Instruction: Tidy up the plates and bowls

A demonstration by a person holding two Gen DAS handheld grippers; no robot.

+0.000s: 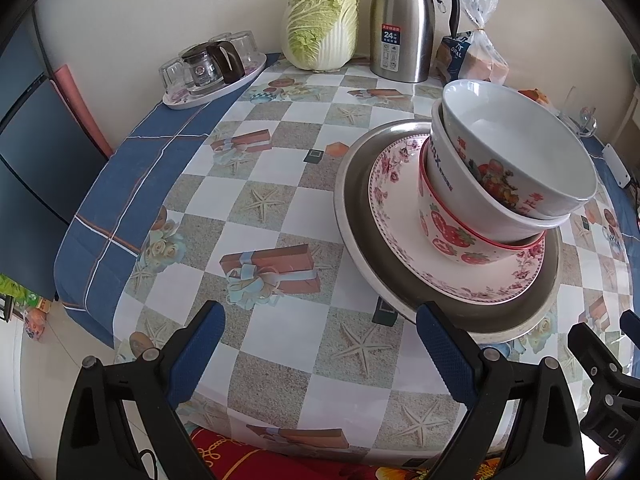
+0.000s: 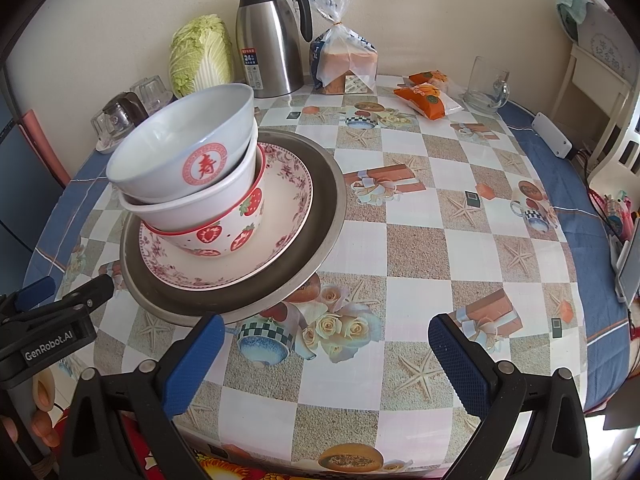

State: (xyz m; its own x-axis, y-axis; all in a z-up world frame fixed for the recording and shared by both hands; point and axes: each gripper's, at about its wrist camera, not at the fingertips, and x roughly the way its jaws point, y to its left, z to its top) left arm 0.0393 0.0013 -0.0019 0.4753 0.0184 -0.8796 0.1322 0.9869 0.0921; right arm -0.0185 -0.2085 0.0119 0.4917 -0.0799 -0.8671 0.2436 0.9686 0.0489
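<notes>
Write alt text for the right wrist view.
Three bowls lean in a tilted stack on a floral plate inside a metal tray, left of the open right gripper. A steel jug, cabbage and bagged bread stand behind.

The left black two-finger gripper with blue ribbed pads [image 1: 320, 344] hovers low with its jaws spread wide and nothing between them. The right black two-finger gripper with blue ribbed pads [image 2: 326, 352] is likewise spread wide and holds nothing. Both point forward side by side, the left one's fingers [image 2: 60, 300] showing at the right camera's left edge.
</notes>
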